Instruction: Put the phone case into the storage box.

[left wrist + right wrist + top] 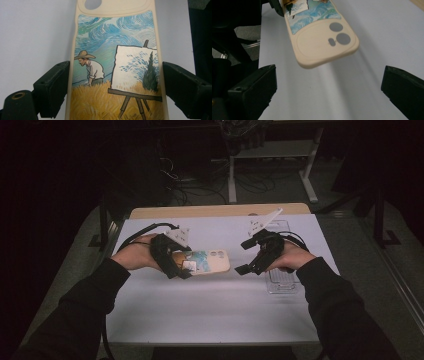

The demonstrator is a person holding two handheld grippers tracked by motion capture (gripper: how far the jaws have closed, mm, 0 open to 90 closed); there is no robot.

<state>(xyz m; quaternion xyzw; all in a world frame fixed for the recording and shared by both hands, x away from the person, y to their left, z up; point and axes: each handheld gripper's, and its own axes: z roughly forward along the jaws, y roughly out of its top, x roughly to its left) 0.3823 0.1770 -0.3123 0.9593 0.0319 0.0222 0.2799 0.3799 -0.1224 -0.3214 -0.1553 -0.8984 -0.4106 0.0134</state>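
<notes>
A cream phone case [212,261] printed with a painting of a man in a straw hat beside an easel hangs a little above the white table. My left gripper [186,265] is shut on its long edges, one black jaw against each side in the left gripper view, where the case [112,62] runs away from my left gripper [116,82] with its camera cut-out at the far end. My right gripper [243,256] stands open to the right of the case's camera end. In the right gripper view the case [322,42] floats ahead of my right gripper [329,87], with nothing between the wide jaws.
A clear plastic tray [282,282] lies on the white table cover [210,320] under the right hand. A bare wooden strip [220,211] runs along the table's far edge. Beyond it are white desk legs [232,180] and cables on a dark floor.
</notes>
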